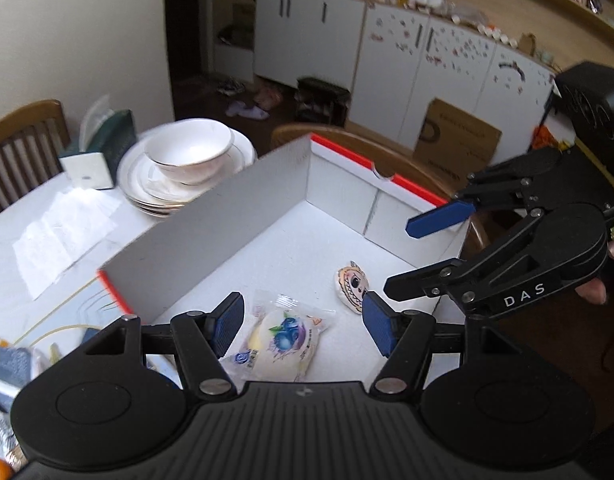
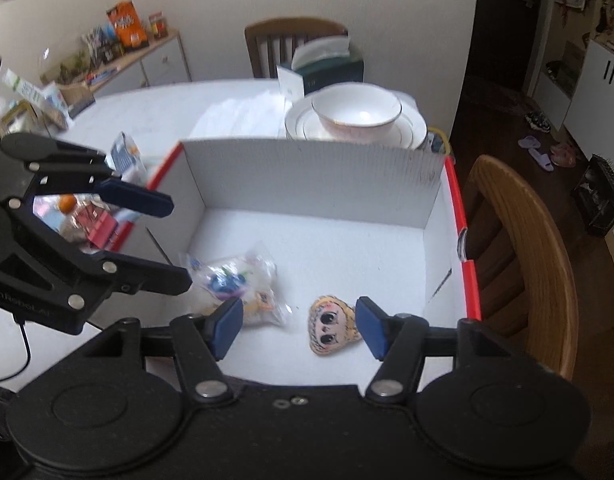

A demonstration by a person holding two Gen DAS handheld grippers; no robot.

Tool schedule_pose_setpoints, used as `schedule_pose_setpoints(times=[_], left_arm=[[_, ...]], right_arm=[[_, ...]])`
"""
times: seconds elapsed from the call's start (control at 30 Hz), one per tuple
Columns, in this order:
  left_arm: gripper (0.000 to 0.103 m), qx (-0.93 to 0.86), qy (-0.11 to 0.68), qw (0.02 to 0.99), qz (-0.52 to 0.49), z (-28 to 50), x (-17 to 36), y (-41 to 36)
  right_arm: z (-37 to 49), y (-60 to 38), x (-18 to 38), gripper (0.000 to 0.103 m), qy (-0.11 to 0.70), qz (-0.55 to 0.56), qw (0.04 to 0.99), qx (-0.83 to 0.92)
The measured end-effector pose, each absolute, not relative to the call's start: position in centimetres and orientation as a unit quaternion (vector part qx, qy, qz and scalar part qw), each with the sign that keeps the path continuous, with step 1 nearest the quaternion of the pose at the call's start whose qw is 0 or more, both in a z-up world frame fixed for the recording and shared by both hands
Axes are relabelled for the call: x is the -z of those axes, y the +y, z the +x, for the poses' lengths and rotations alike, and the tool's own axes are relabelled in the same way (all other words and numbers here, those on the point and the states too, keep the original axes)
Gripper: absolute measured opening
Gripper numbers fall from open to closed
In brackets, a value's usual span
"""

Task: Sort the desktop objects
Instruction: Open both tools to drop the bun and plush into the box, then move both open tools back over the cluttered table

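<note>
A white cardboard box (image 1: pixel 243 216) with red edges stands on the table; it also shows in the right wrist view (image 2: pixel 315 176). Inside lie a clear snack packet with a blueberry print (image 1: pixel 281 340) (image 2: pixel 237 280) and a small cartoon-face charm (image 1: pixel 351 286) (image 2: pixel 331 326). My left gripper (image 1: pixel 305 326) is open and empty above the packet, and shows in the right wrist view (image 2: pixel 179 240). My right gripper (image 2: pixel 299 330) is open and empty just above the charm, and shows in the left wrist view (image 1: pixel 403 256).
A white bowl on stacked plates (image 1: pixel 187 160) (image 2: pixel 357 116) and a green tissue box (image 1: pixel 103 148) stand behind the box. Papers (image 1: pixel 63 236) lie on the table. Snack packets (image 2: pixel 91 216) are piled left of the box. Wooden chairs (image 2: pixel 523 264) stand around.
</note>
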State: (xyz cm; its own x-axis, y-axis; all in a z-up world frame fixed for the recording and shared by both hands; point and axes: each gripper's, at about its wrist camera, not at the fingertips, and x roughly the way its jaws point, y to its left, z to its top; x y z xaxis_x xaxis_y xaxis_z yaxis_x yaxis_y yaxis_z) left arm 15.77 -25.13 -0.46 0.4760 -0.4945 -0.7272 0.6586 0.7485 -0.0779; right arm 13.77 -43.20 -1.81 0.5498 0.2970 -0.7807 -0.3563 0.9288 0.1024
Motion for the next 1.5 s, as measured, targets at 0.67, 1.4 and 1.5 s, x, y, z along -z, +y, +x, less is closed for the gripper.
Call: schedule_pose_setpoints(times=[0.67,1.4,1.5], left_arm=[[0.066,0.291,0.308,0.904,0.055,10.2,-2.1,-13.5],[0.103,0.214,0.303,0.928,0.016,8.8,-0.6,1.5],[0.103,0.204,0.308,0.929,0.018,8.9,0.0,3.1]], right_arm=[[10.0,-35.3,-0.3,0.076,0.365,0.028,0.914,-0.175],[8.2,-23.3,1.5,0.079,0.367,0.02,0.915,-0.168],[8.1,-21.9,1.9,0.079,0.368,0.016,0.915,-0.166]])
